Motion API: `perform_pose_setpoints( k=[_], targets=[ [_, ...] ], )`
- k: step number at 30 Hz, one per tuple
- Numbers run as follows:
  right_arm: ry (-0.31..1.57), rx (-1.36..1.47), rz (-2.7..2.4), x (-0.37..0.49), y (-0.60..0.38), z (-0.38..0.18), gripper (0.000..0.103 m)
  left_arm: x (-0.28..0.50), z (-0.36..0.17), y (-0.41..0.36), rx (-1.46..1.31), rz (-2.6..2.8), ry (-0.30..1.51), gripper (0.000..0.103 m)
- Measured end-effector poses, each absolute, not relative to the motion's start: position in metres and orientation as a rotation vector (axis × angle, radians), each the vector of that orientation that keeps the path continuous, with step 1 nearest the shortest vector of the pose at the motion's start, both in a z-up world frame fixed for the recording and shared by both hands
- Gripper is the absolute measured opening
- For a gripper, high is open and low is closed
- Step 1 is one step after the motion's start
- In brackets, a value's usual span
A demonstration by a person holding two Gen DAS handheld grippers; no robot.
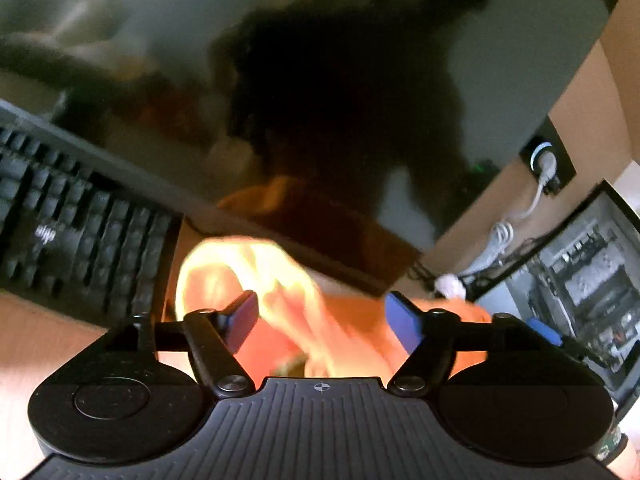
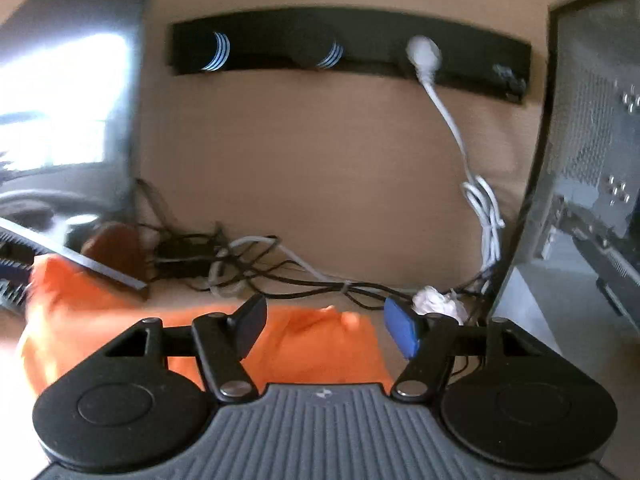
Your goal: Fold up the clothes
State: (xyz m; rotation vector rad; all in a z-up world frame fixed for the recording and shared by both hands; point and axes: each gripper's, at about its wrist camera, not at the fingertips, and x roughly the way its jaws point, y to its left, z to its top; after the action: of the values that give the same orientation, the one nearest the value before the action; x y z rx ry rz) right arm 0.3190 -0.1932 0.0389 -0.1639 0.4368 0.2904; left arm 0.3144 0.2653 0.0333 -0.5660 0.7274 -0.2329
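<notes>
Since both my left fingers [image 1: 322, 314] and right fingers [image 2: 324, 322] sit wide, holding nothing, the orange shirt [image 2: 304, 344] could slump loose near those cables [image 2: 280, 272].

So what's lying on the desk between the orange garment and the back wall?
In the right wrist view, a tangle of black and white cables lies between the orange garment and the back wall, with a crumpled white wad beside it.
</notes>
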Motion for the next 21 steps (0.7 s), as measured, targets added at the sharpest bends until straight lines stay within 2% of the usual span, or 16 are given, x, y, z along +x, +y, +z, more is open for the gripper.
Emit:
perform_pose_setpoints(
  k=[4,8,15,21],
  targets=[
    [0.395,-0.437,0.484,0.291,-0.152,0.027,0.066,0.3,0.026,0.251,-0.532,-0.351,0.778,0.085],
    [0.416,-0.625,0.577,0.3,-0.117,0.005,0.066,0.306,0.011,0.215,-0.471,-0.477,0.854,0.086],
    [0.68,-0.611,0.583,0.32,-0.12,-0.053,0.064,0.316,-0.052,0.181,-0.49,-0.511,1.041,0.083],
    [0.793,-0.54,0.73,0.27,-0.137,-0.029,0.063,0.273,-0.058,0.19,-0.563,-0.544,1.123,0.082]
  ],
)
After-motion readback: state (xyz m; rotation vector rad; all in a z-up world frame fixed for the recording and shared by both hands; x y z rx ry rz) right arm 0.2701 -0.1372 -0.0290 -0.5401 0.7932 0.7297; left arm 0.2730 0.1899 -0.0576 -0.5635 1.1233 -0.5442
